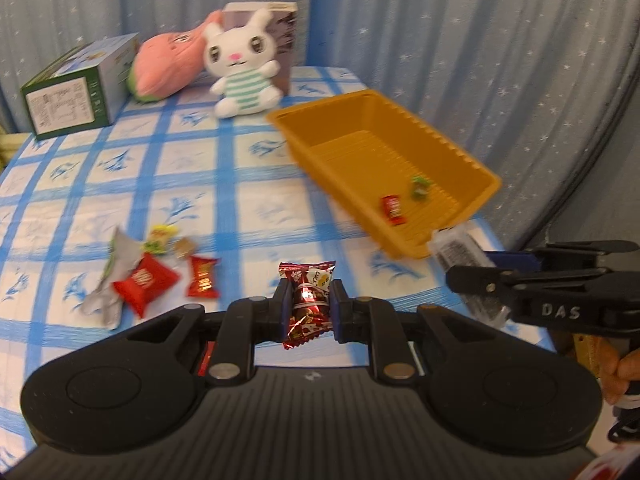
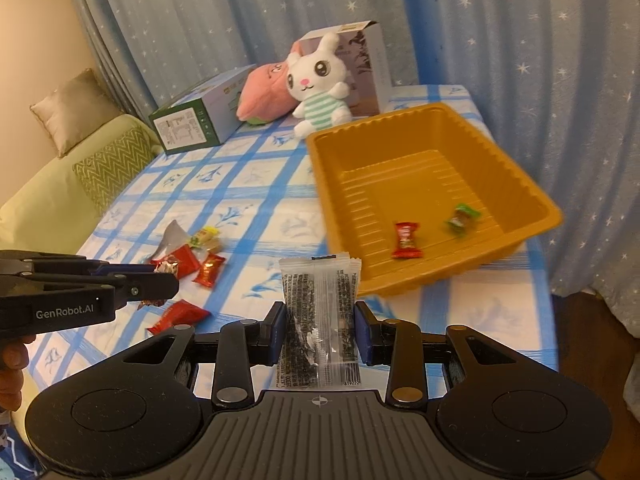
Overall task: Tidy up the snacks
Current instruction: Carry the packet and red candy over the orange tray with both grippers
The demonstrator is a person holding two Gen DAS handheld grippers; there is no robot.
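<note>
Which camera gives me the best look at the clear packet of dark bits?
Right wrist: the clear packet stands face-on between the right gripper fingers, print visible. Left wrist shows it edge-on at the right, partly hidden.

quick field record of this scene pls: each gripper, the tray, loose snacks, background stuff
left gripper: shut on dark red snack packet
right gripper: shut on clear packet of dark bits
orange tray: holds a red candy and a green candy
loose snacks: clustered on the checked tablecloth, left of the tray
background: bunny plush, green box
</note>
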